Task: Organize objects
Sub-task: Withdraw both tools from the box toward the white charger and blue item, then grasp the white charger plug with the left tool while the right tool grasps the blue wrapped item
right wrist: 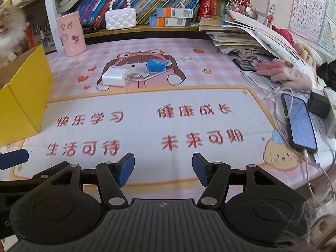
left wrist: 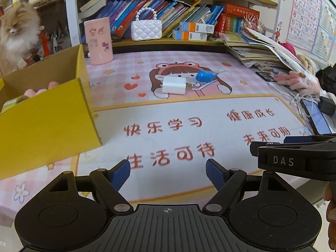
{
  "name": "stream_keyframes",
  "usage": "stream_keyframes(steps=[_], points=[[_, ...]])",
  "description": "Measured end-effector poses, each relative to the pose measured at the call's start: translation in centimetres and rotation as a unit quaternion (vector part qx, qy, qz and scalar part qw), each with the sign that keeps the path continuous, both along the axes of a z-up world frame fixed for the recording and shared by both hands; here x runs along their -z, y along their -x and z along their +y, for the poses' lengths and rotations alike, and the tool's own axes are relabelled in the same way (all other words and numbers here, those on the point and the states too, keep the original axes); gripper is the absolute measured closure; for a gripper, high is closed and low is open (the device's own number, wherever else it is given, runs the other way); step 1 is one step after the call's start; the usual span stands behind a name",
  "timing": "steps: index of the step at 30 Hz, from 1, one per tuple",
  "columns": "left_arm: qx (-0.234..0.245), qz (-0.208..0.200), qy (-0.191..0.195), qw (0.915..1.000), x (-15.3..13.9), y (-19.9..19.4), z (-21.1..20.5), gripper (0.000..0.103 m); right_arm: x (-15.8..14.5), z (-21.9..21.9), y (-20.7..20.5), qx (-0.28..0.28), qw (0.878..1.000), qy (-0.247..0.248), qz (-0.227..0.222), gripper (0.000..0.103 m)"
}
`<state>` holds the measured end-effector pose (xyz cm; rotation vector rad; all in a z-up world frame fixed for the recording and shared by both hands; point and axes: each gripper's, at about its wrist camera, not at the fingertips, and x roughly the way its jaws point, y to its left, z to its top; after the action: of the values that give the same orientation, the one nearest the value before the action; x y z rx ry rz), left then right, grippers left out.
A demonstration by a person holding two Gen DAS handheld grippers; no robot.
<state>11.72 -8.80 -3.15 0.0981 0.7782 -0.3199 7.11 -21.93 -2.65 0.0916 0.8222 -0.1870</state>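
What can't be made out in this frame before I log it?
- Yellow box contents: left wrist view, the near wall hides all but a pink scrap and some tape; right wrist view shows no interior.
- Blue object: both views, too small and crumpled to identify.
- White charger: plug side faces away in the left wrist view.
- Phone screen: too blurred to read.
- Right gripper: cut off by the edge in the left wrist view.

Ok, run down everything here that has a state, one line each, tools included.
Left tool: open, empty.
Right tool: open, empty.
Yellow box: open on top, things inside.
White charger: lying on the mat, prongs out.
Blue lump: loose on the mat.
Phone: screen lit, cable plugged in.
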Motion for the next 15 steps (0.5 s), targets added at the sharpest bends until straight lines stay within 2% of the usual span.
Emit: stream_keyframes(steps=[12,15], points=[[-0.026,0.007,-0.001,0.9996,0.3,-5.0,-3.5,0.022,0.0,-3.9,-5.5,-0.022,1.0,-0.003,-0.011,0.044],[-0.032,-0.005,-0.006,0.9995,0.2,-6.8,-4.5,0.022,-0.1,-5.0,-7.7,-0.033,0.999,-0.006,-0.018,0.044]])
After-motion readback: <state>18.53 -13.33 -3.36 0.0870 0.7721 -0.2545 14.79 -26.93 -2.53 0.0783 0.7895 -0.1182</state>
